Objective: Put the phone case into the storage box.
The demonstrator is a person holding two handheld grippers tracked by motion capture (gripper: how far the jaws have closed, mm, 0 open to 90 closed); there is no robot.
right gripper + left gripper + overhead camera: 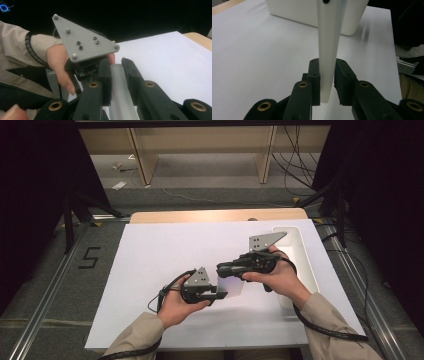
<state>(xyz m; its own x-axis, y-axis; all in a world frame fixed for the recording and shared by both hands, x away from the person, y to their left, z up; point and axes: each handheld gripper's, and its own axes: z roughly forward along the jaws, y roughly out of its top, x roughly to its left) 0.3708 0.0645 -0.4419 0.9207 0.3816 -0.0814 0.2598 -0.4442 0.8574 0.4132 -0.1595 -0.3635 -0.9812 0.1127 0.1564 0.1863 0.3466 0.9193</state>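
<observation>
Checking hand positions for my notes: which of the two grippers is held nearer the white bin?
The right gripper: its hand is beside the white bin, while the left gripper sits lower and farther left. Both clamp the same translucent plastic piece.

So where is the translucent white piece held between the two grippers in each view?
High view: the translucent piece sits centre, between both grippers.
Left gripper view: it rises from between the jaws to the top edge.
Right gripper view: bottom centre, between the jaws.
Shared landmark: the white sheet.
</observation>
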